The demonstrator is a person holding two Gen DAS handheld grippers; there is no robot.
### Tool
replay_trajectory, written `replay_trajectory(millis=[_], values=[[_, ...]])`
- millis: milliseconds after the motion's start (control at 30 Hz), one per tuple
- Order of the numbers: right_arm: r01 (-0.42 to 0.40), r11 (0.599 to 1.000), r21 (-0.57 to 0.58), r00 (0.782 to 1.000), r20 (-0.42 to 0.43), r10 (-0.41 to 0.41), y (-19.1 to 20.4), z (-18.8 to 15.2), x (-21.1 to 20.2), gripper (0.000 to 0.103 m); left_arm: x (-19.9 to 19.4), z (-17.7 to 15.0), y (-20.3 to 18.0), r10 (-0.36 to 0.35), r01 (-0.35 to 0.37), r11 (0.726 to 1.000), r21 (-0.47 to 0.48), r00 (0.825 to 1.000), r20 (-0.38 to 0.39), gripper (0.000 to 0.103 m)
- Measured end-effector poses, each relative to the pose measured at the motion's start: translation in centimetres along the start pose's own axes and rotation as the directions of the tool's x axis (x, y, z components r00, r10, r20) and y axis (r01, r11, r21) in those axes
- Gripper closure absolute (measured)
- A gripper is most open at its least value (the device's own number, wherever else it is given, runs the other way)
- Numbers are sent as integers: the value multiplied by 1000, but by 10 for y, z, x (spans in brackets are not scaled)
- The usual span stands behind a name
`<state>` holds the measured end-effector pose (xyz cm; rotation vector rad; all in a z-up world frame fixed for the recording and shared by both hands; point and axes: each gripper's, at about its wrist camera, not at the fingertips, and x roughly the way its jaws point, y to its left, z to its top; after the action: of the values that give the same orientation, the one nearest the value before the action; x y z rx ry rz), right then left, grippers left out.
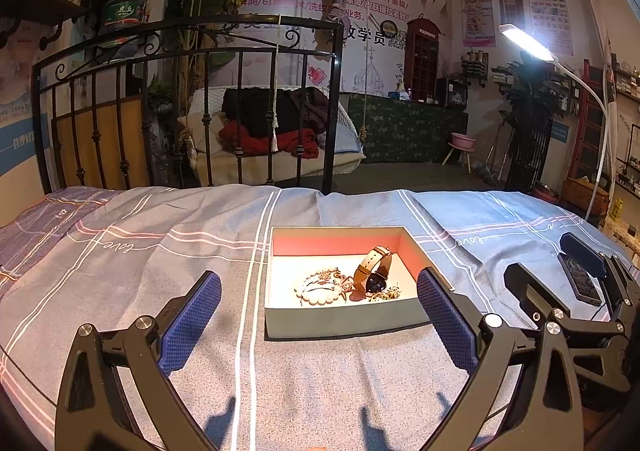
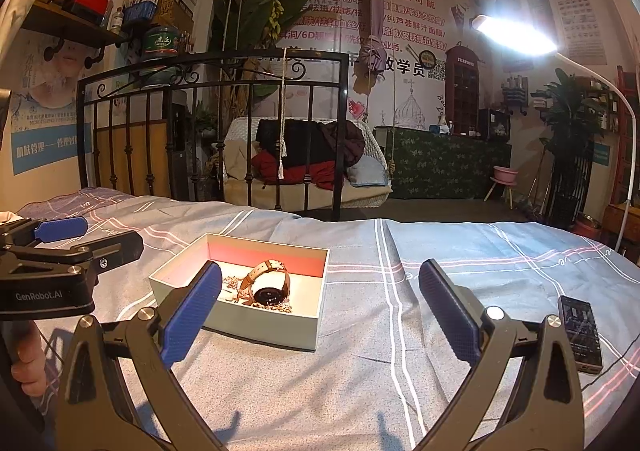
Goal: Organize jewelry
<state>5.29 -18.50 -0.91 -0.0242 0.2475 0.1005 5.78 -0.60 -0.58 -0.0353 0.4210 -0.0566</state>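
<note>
An open shallow box (image 1: 344, 321) with a red inner wall lies on the bed. Inside are a watch (image 1: 374, 271) with a tan strap, a pearl bracelet (image 1: 318, 289) and gold chains (image 1: 386, 294). My left gripper (image 1: 318, 293) is open and empty, held just in front of the box. The box (image 2: 264, 325) also shows left of centre in the right wrist view, with the watch (image 2: 270, 283) in it. My right gripper (image 2: 320, 285) is open and empty, to the right of the box. The right gripper (image 1: 560, 263) also appears at the right edge of the left wrist view, and the left gripper (image 2: 104, 237) at the left edge of the right wrist view.
A grey-blue striped bedsheet (image 2: 400, 351) covers the bed. A phone (image 2: 580, 333) lies on it at the right. A black iron bed frame (image 1: 188, 107) stands behind. A bright lamp (image 2: 516, 33) arches over the right side.
</note>
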Motion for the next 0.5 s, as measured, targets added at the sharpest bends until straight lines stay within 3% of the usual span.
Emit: replay_trajectory(millis=[500], values=[[6, 1000, 7, 1000, 6, -6, -2, 2, -1, 6, -5, 1, -4, 17, -17, 1000, 7, 1000, 16, 7]])
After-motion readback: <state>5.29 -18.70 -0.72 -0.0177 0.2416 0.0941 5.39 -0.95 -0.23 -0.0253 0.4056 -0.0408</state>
